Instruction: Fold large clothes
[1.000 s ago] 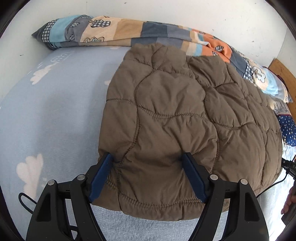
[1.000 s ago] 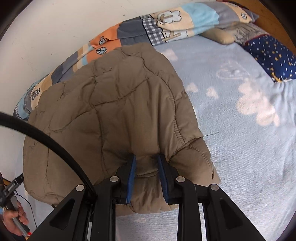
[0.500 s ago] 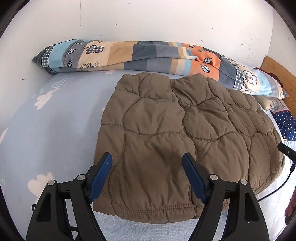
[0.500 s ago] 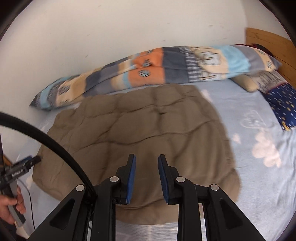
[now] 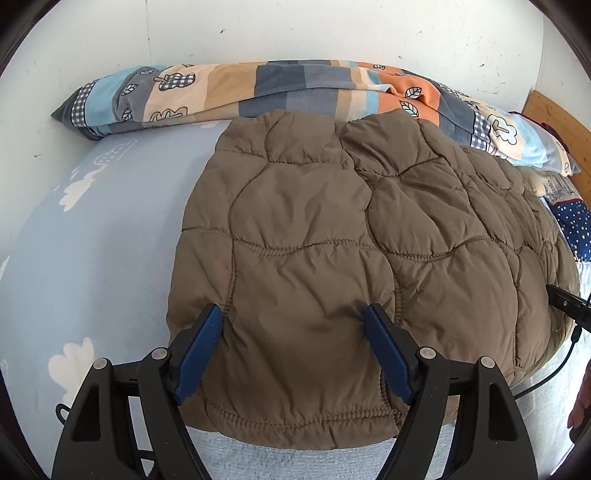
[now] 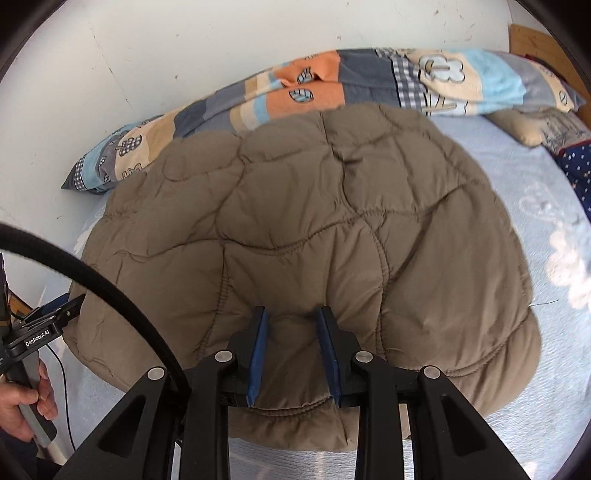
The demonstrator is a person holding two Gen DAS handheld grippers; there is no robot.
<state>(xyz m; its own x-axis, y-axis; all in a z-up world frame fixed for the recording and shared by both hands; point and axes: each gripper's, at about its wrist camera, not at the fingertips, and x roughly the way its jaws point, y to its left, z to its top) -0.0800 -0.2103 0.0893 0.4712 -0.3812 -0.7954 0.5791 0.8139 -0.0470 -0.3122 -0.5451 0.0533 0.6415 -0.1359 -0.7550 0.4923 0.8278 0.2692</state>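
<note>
I am looking down both tools at the brown quilted jacket (image 5: 332, 266), which is lying spread flat on the light blue cloud-print bed sheet (image 5: 103, 236). I am taking the jacket as my landmark.

Left tool (image 5: 295, 336): I am holding it with the jaws standing wide over the jacket's near hem. Its blue pads (image 5: 199, 350) are pressing into the padding on either side of a broad bulge of fabric, denting it. I am reading this as a wide grip on the jacket.

Right tool (image 6: 293, 336): I am holding it over the near edge of the jacket too, jaws narrow and opening. A small ridge of fabric is sitting between the blue pads (image 6: 258, 350); whether they are pressing on it I cannot tell.

Beyond the jacket's far edge, a patchwork blanket (image 5: 295, 88) in orange, grey, beige and blue is lying rolled along the white wall (image 5: 295, 33), touching the jacket. To the far right of the jacket, a navy dotted cushion (image 6: 576, 162) and a wooden headboard (image 5: 554, 118) are showing.

In the right wrist view, left of the jacket, a hand (image 6: 26, 402) is gripping the other tool's handle, with a black cable (image 6: 92, 288) arching across.
</note>
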